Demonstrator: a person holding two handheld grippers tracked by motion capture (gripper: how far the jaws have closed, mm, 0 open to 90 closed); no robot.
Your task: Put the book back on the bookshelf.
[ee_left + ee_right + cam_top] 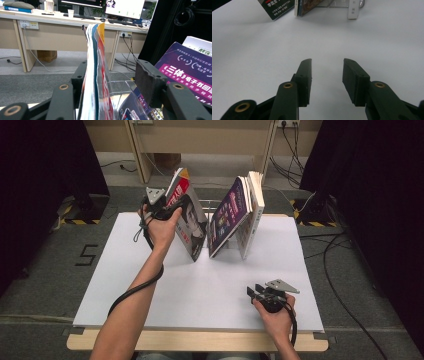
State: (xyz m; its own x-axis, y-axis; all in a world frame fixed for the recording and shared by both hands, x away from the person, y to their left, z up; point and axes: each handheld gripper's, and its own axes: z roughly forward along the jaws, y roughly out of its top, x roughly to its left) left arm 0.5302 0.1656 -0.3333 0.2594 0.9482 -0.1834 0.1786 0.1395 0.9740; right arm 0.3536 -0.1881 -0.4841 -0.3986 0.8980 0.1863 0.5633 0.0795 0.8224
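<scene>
Left gripper (110, 85) jaws wide, magazine (96, 75) standing between – pads off it; thin, floppy, glossy (slippery), grip near spine; leans by clear stand (212, 212). Right gripper (325, 80) open, empty, on table (200, 290)

Magazine (96, 75) lower part cut off by bottom edge; purple book (190, 72) cropped at right edge.

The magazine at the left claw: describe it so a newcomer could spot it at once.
On the white table, two leaning stacks stand at the far edge. The magazine is the left one, between the left claw's open jaws. Its red-and-black cover with a portrait differs from the purple-covered book beside it.
</scene>
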